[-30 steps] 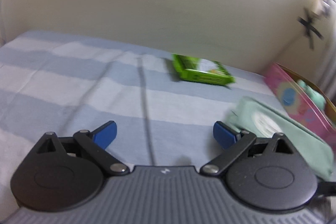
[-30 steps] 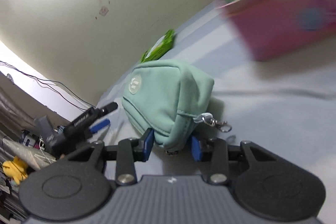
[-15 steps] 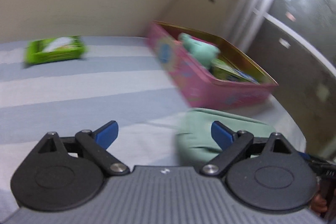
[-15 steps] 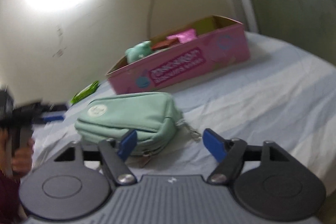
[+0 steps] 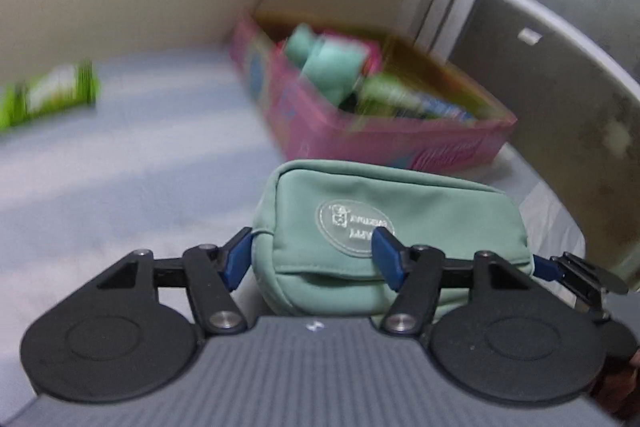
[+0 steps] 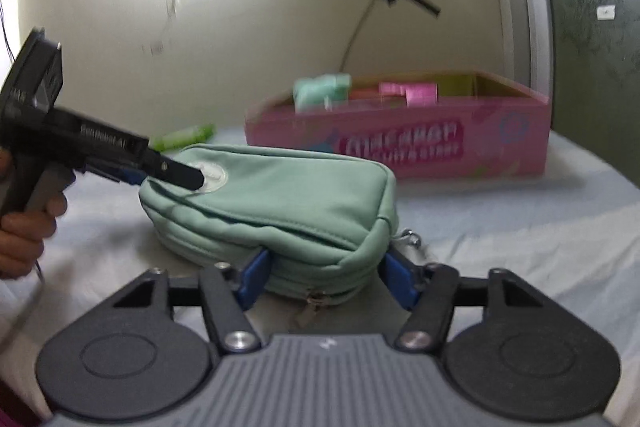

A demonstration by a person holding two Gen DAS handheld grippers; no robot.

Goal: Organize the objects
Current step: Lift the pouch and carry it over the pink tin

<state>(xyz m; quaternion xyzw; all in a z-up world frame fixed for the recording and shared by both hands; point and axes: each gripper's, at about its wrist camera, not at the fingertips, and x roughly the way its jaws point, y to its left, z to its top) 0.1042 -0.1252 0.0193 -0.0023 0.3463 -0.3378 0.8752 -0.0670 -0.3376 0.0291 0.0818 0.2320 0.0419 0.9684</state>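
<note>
A mint-green zip pouch [image 5: 400, 211] lies flat on the striped bed sheet [image 5: 120, 167] in front of a pink cardboard box [image 5: 384, 147]. My left gripper [image 5: 312, 259] has its jaws closing on the pouch's logo end: one pad presses its corner, the other its top face. In the right wrist view that left gripper [image 6: 168, 177] rests on the logo patch of the pouch [image 6: 288, 187]. My right gripper [image 6: 327, 281] straddles the zipper end with its jaws closing; the pads flank the pouch without squeezing it.
The pink box [image 6: 400, 147] holds a teal plush [image 6: 320, 93] and several packets. A green wipes pack [image 5: 48, 95] lies far left by the wall. A hand [image 6: 24, 231] holds the left gripper's handle. Grey panels stand to the right.
The left gripper swung right from the wipes pack to the pouch and narrowed on its end. The right gripper let go of the pouch, rolled level, widened, then began narrowing around the zipper end.
</note>
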